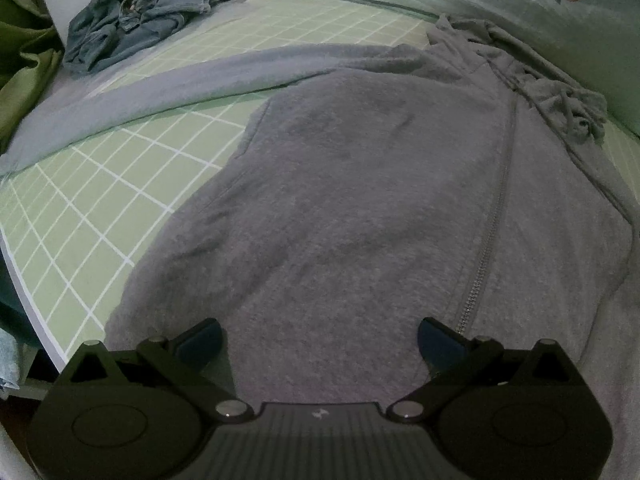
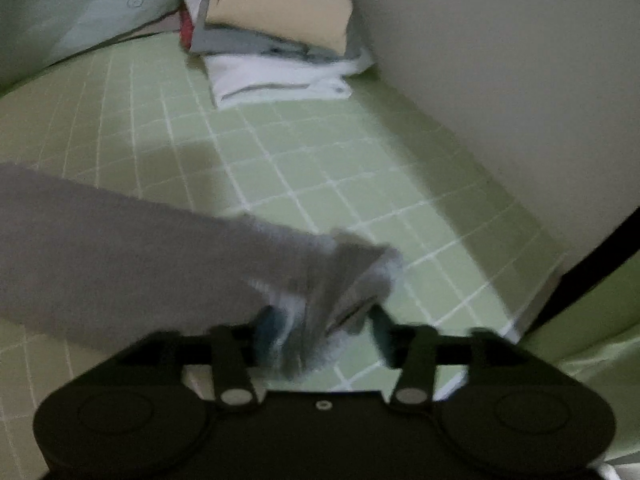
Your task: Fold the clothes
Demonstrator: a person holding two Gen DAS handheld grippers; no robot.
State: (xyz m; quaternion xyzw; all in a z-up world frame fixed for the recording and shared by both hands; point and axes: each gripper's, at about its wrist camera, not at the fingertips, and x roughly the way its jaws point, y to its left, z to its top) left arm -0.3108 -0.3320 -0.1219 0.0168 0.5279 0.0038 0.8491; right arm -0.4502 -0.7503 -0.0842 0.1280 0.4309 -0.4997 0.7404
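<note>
Grey hoodie [image 1: 360,200] flat on bed [image 1: 100,208], zipper up. Left gripper [image 1: 320,336] fingers spread, empty. Right gripper [image 2: 320,320] fingers pinch sleeve cuff [image 2: 344,276] (view blurred): carry sleeve across body, keep cuff taut.

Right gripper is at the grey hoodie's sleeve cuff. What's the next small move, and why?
Probably carry the cuff inward across the hoodie body, toward the zipper. The right gripper has the cuff between its fingers with the sleeve stretched out sideways over the green sheet, while the left gripper hovers open above the flat body, free to pin it.
</note>
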